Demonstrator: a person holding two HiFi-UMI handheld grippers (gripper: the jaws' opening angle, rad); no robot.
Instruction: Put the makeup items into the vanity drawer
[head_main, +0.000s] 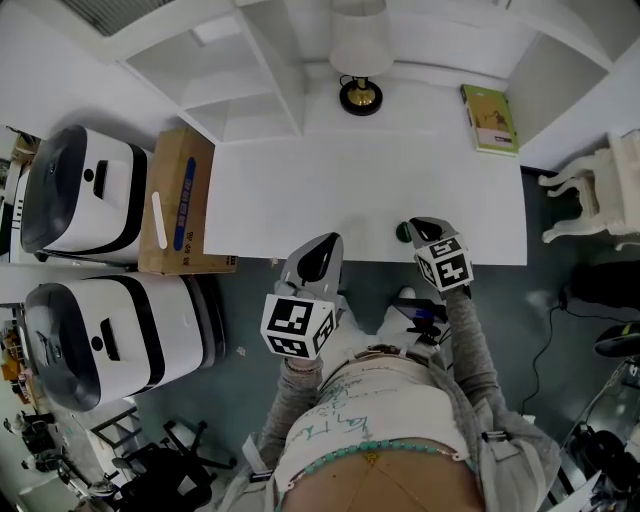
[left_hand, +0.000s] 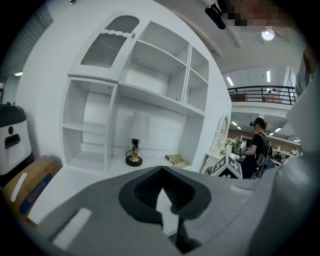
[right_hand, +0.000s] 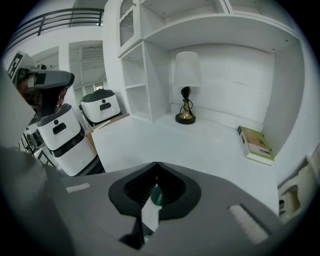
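Lying at the front edge of the white table (head_main: 330, 190), a small green makeup item (head_main: 403, 232) sits just beside the right gripper (head_main: 426, 226), whose jaws are closed tip to tip. To the left, the left gripper (head_main: 324, 250) has its jaws closed too. A lamp (head_main: 360, 60) and a book (head_main: 489, 118) stand at the back.

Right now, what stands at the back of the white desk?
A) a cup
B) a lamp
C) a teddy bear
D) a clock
B: a lamp with a white shade and a dark round base stands at the back of the desk.
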